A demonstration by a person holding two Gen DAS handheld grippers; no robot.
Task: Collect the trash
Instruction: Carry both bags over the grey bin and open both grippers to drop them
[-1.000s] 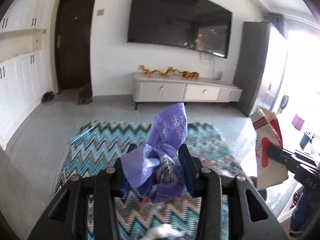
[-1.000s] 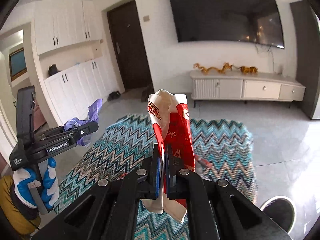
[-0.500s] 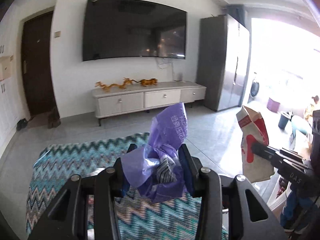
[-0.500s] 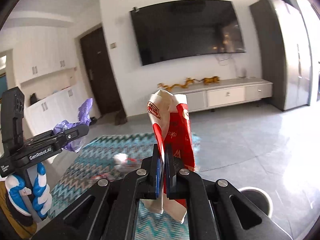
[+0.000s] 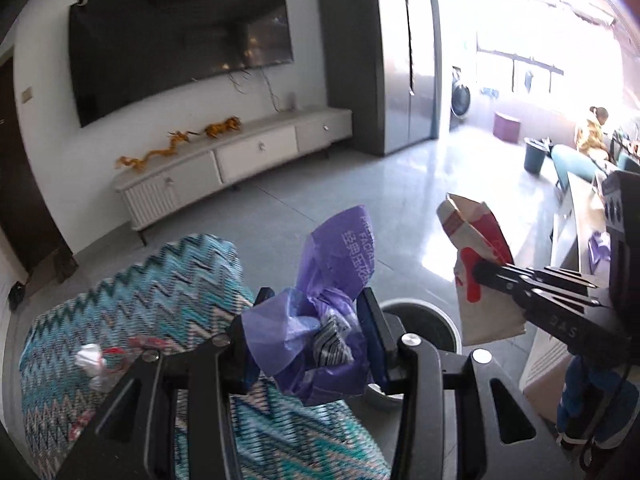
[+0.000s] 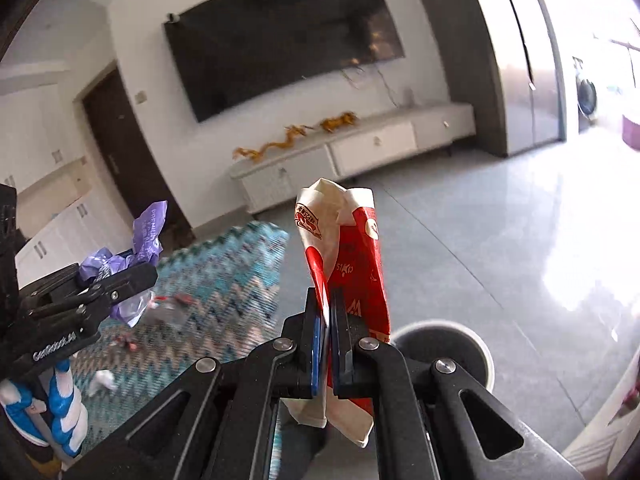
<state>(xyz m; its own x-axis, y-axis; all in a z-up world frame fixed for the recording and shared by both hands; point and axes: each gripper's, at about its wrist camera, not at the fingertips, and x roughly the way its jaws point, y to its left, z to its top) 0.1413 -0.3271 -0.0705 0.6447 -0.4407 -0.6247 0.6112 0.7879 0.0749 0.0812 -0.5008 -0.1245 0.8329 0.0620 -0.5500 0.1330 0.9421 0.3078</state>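
My left gripper point(image 5: 314, 324) is shut on a crumpled purple plastic wrapper point(image 5: 332, 280), held up in the air; it also shows at the left of the right wrist view point(image 6: 132, 256). My right gripper point(image 6: 328, 332) is shut on a flattened red and white carton point(image 6: 348, 264), also seen in the left wrist view point(image 5: 480, 272). A round white-rimmed bin point(image 6: 448, 350) stands on the grey floor just beyond both grippers; in the left wrist view the bin point(image 5: 424, 320) is partly hidden behind my fingers.
A zigzag teal rug point(image 5: 132, 308) lies to the left with small scraps of trash point(image 5: 96, 362) on it. A white TV cabinet point(image 5: 240, 160) stands against the far wall. A pale table edge point(image 5: 568, 232) is at the right.
Both grippers have swung right, away from the rug and toward the round bin, which now sits close under them. Both still hold their trash.
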